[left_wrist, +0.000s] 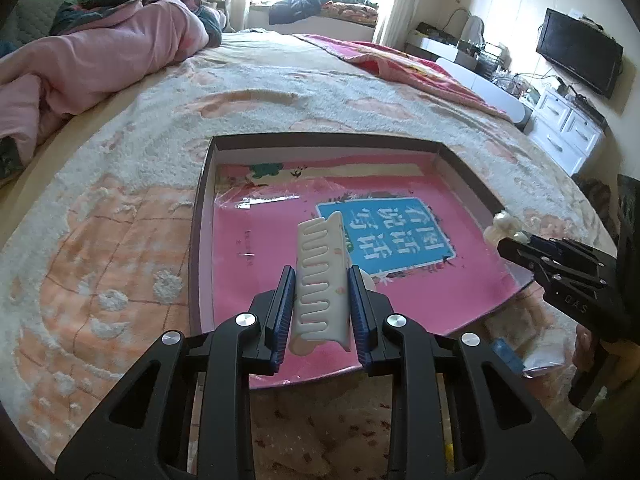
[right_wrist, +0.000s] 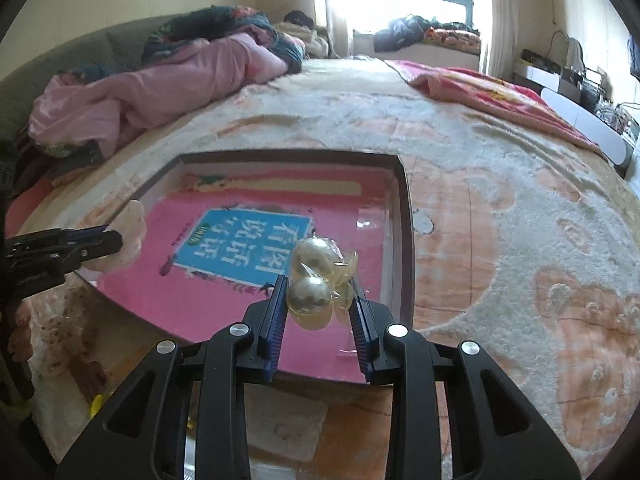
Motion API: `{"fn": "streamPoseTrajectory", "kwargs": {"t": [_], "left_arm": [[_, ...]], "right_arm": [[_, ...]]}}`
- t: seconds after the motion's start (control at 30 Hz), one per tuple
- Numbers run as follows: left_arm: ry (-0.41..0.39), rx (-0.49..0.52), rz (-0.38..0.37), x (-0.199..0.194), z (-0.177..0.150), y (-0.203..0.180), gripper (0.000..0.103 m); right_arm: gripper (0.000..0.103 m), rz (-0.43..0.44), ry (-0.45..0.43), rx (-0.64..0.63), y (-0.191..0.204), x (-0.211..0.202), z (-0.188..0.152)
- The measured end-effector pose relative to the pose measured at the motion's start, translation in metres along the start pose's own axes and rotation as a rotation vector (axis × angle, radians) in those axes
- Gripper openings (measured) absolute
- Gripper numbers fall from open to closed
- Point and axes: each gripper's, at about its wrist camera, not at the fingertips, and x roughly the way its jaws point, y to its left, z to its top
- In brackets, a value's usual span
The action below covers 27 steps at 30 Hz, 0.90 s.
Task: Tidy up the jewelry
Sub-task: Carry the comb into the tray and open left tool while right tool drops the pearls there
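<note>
A bedroom: a wide bed under a fuzzy peach-and-cream blanket, a pink quilt bundled at its far left, a bright window behind and a dark television on the right wall. In the left wrist view a shallow open box lies on the blanket, with a pink book bearing a blue title panel flat inside it. The left claw is narrowed onto a cream hair comb clip, its blue pads pressing both long sides; the clip stands up over the near part of the book, above the box rather than resting in it. At the right edge the right claw reaches in with pale pearly beads at its tip.

The right wrist view shows the same box from the other side, its dark rim set into the blanket and the book filling most of its floor. The right claw is closed to a narrow gap around a pearl ornament, several round beads in a clear wrap, held over the near right part of the book. At the left the left claw carries the pale clip over the box's left edge.

As a judgement, the work looks early: both pieces are gripped and brought over the box, yet no jewelry is seen lying inside it. Setting each piece down and letting go is still left.
</note>
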Motion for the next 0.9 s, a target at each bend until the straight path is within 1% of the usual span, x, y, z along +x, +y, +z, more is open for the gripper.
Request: {"fn": "streamPoseTrajectory", "kwargs": {"t": [0.17,0.4,0.43,0.47,0.53,0.67,0.73,0.77,0.83,0.9], "left_arm": [[0.008,-0.001,0.012,0.006,-0.003,0.001,0.019],[0.008,-0.006,0.016,0.008,-0.005,0.002,0.019],[0.008,-0.007,0.014,0.008,-0.004,0.003,0.019],[0.008,-0.008,0.014,0.008,-0.005,0.003,0.019],[0.009,-0.007,0.013,0.008,-0.004,0.003,0.019],[0.003,-0.008,0.014,0.007,-0.004,0.002,0.019],[-0.003,-0.009,0.016,0.004,-0.005,0.003,0.02],[-0.006,-0.011,0.018,0.003,-0.005,0.003,0.02],[-0.016,-0.012,0.02,-0.001,-0.005,0.003,0.021],[-0.027,-0.014,0.022,-0.006,-0.005,0.004,0.027]], "right_arm": [[0.029,-0.005,0.032,0.013,-0.003,0.011,-0.003],[0.029,-0.002,0.027,0.02,-0.002,0.011,-0.005],[0.031,-0.002,0.025,0.021,-0.003,0.01,-0.005],[0.032,0.006,0.02,0.027,-0.003,0.008,-0.005],[0.041,0.005,0.008,0.034,-0.003,0.005,-0.005],[0.051,0.006,-0.016,0.044,-0.003,-0.004,-0.008],[0.058,0.006,-0.037,0.054,-0.004,-0.011,-0.01],[0.06,0.006,-0.045,0.056,-0.004,-0.014,-0.011],[0.068,0.007,-0.065,0.066,-0.004,-0.022,-0.012],[0.071,0.006,-0.087,0.074,-0.005,-0.03,-0.013]]}}
